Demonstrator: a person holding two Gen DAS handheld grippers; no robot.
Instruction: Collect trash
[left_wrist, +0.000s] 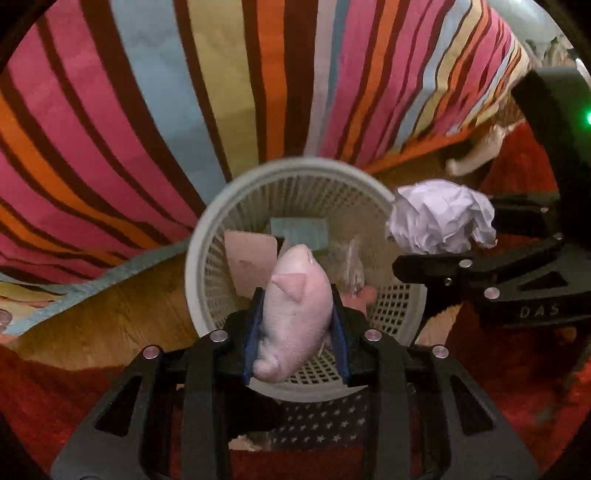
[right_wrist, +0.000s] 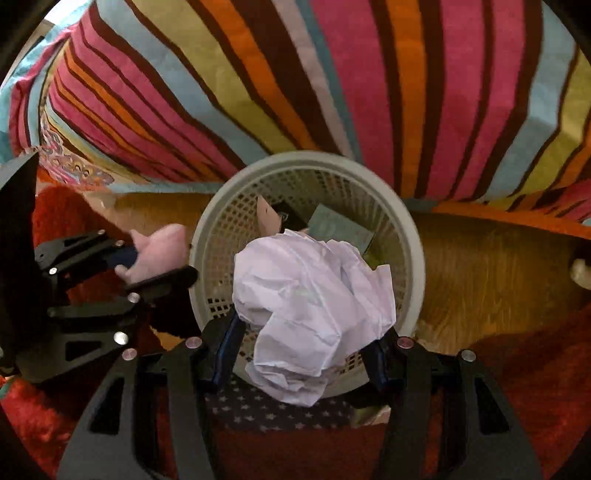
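1. Two loads over my basket (right_wrist: 413, 236), striped bedspread (left_wrist: 155, 110) behind it.
2. Left hand-held gripper (left_wrist: 295, 325) clamps pink plush (left_wrist: 295, 310).
3. Right hand-held gripper (right_wrist: 303, 350) clamps crumpled white paper (right_wrist: 314, 302).

Crumpled white paper ball (right_wrist: 314, 314), clamped over the basket. Pale pink plush-like piece (left_wrist: 295, 310), perhaps foam, pinched upright. Round grey lattice wastebasket (right_wrist: 413, 236) on wood floor, holding card scraps.
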